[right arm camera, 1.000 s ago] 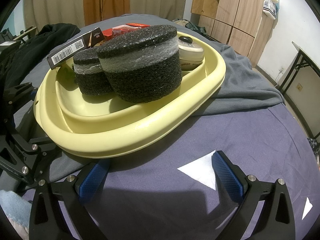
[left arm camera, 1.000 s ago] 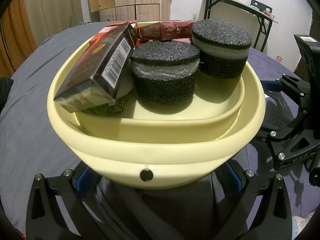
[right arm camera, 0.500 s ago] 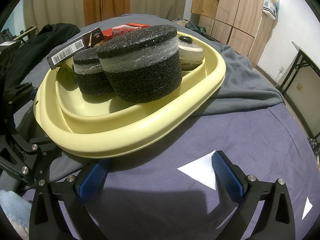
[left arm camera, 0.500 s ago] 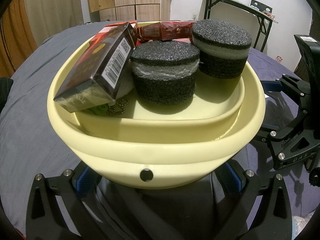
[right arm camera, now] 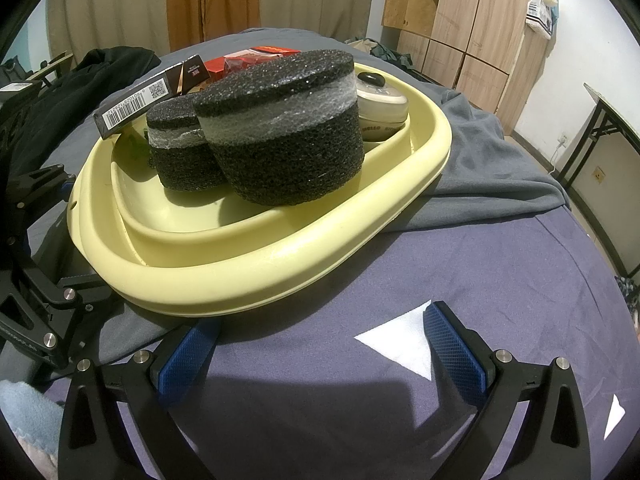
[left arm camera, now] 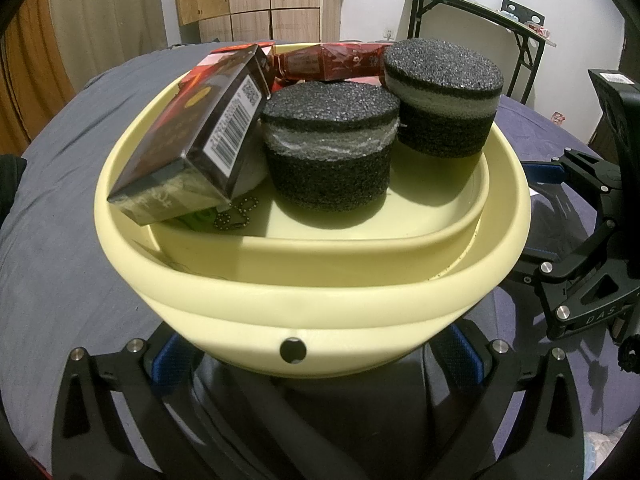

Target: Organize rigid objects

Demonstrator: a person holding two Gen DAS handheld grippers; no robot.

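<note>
We find the yellow basin [left arm camera: 312, 304] on the bed [right arm camera: 460, 264], dead ahead at twelve o'clock of our left gripper [left arm camera: 316, 354], whose fingers stand apart under its near wall. Our right gripper [right arm camera: 320, 344], fingers apart and empty, sees it at eleven o'clock. The dark box [left arm camera: 192, 144] inside lies tilted, long axis running from seven to one.

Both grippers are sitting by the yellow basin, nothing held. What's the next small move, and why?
Probably ease the open left gripper forward onto the basin rim, which already sits between its fingers. The right gripper is open over bare sheet beside the basin. The dark box leans tilted on the rim, so move gently.
</note>
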